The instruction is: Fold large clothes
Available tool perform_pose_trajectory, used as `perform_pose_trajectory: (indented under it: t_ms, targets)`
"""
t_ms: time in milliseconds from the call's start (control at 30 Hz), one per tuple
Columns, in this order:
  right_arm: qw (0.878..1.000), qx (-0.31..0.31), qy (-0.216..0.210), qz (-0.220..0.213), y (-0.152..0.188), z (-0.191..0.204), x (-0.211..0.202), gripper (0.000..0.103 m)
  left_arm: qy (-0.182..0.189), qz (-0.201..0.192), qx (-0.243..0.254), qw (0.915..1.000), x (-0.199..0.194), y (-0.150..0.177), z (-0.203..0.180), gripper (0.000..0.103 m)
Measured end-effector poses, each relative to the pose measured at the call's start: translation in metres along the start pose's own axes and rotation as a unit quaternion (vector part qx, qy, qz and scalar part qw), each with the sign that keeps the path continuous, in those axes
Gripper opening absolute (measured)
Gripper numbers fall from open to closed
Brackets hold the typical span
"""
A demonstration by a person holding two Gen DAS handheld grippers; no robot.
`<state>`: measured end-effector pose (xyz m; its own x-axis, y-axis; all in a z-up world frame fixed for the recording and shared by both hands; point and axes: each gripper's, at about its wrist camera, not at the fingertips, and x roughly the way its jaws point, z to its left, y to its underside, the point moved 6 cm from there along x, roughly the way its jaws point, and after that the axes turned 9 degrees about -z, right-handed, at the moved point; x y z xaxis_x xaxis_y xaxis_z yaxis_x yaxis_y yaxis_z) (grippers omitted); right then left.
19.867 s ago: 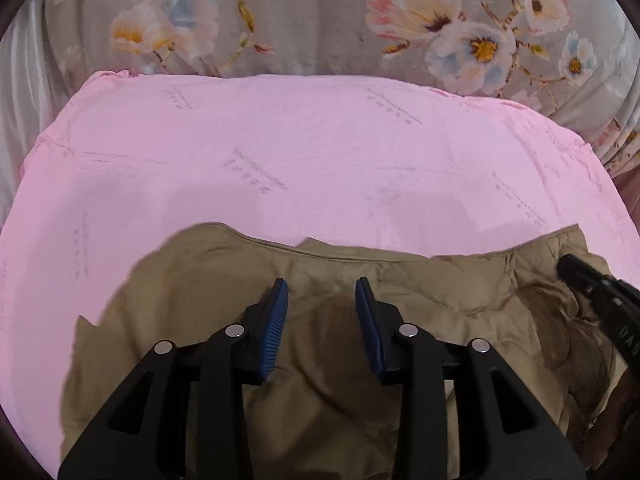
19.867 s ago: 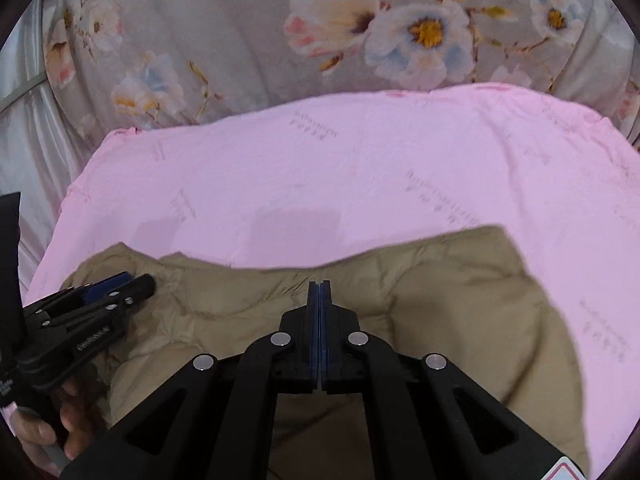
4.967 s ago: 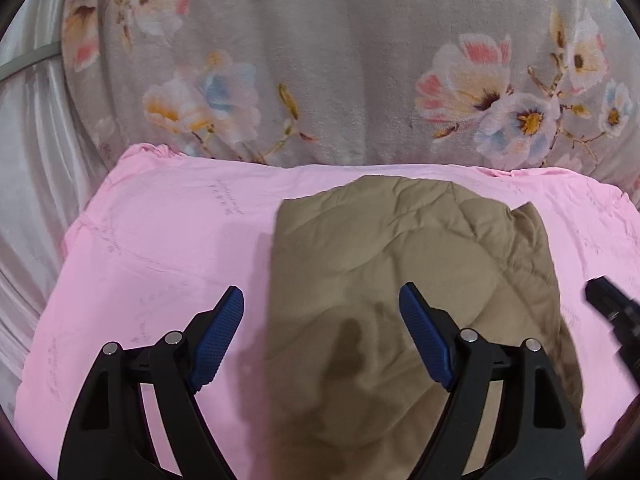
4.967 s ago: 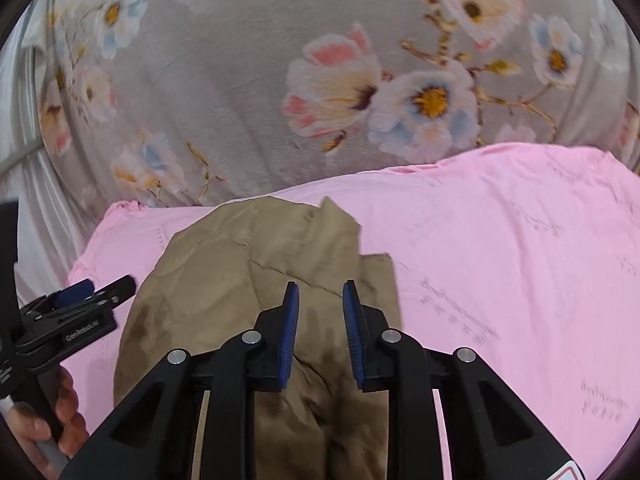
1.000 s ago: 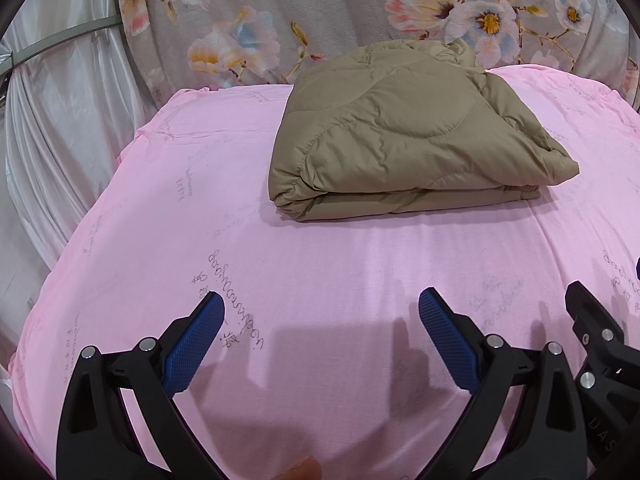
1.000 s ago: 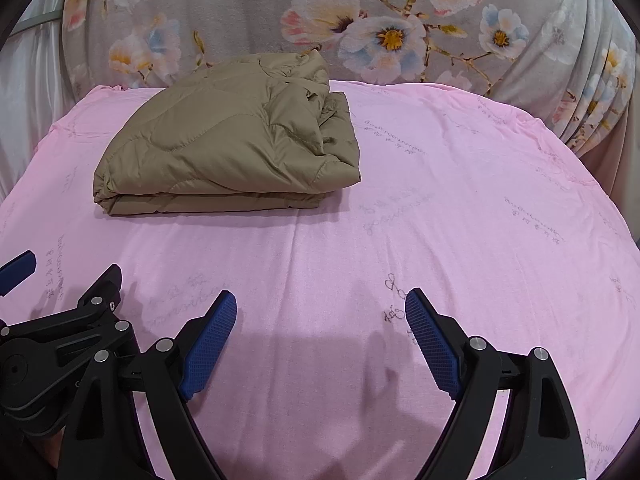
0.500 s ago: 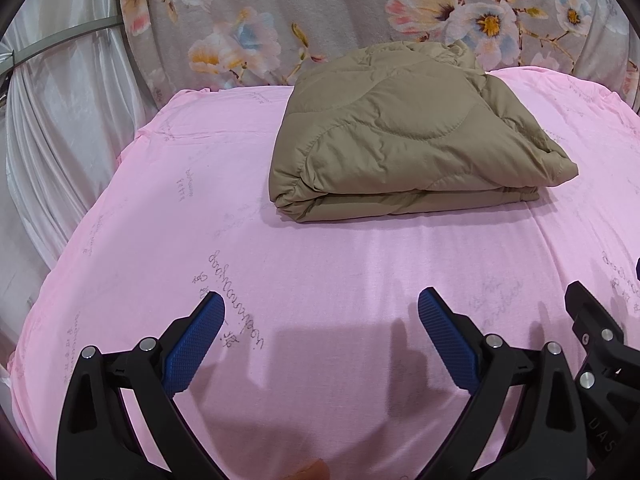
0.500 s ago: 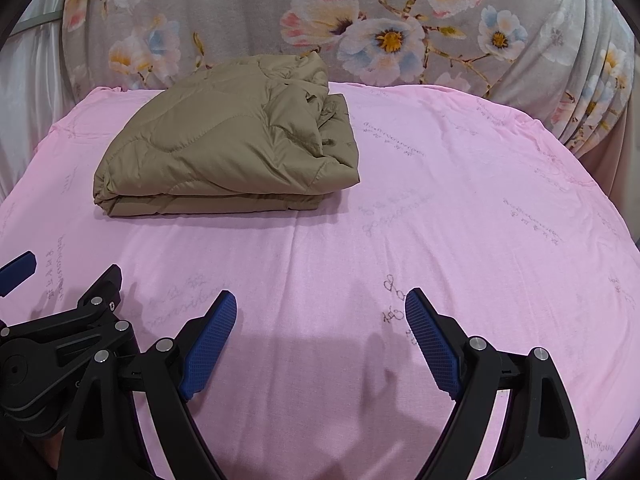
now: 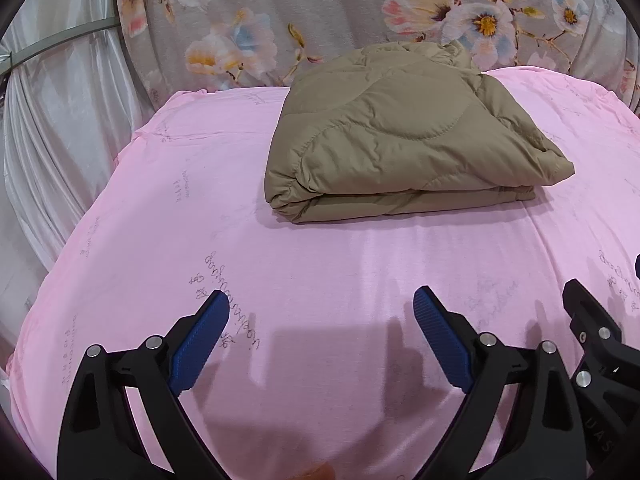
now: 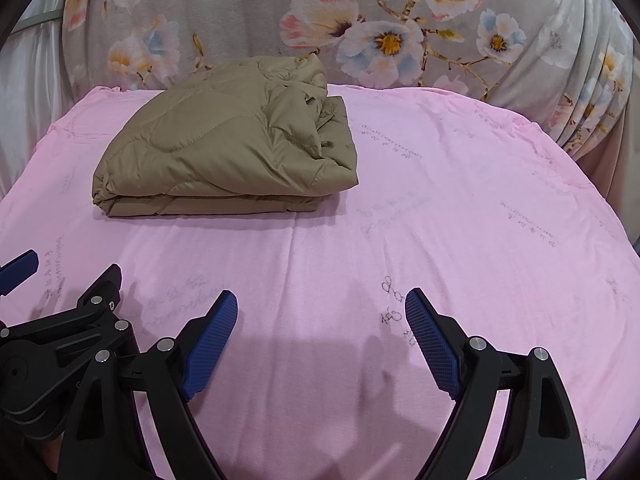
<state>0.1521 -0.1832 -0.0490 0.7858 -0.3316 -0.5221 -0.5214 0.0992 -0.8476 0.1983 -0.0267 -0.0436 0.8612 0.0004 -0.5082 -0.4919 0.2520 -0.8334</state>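
A tan quilted jacket [image 9: 404,136] lies folded into a thick rectangle at the far side of the pink sheet [image 9: 320,264]. It also shows in the right wrist view [image 10: 228,152], far left. My left gripper [image 9: 321,312] is open and empty, held over the near part of the sheet, well short of the jacket. My right gripper [image 10: 321,308] is open and empty too, beside the left one. Each gripper shows at the edge of the other's view.
A grey floral fabric [image 10: 360,32] rises behind the sheet. A white curtain [image 9: 52,120] hangs at the left. The pink sheet [image 10: 460,208] stretches wide to the right of the jacket.
In the last second nothing has visibly moved. Since five seconds ago both grippers have opened wide and drawn back from the jacket, which now lies folded.
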Motion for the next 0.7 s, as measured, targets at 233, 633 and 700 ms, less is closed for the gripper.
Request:
perform_pose_trajectory:
  t_ms: [233, 633, 700]
  targets:
    - [1.000, 0.000, 0.000, 0.000, 0.0000, 0.0001, -0.0003, 0.084, 0.000, -0.001, 0.000, 1.0000, -0.0002, -0.0003, -0.0008, 0.090]
    - [1.000, -0.001, 0.001, -0.001, -0.0003, 0.0005, -0.0010, 0.084, -0.005, -0.005, -0.001, 1.0000, -0.0038, -0.0022, -0.0035, 0.089]
    - [1.000, -0.001, 0.001, -0.001, -0.0001, 0.0007, -0.0013, 0.084, -0.004, -0.005, -0.001, 1.0000, -0.0042, -0.0017, -0.0035, 0.089]
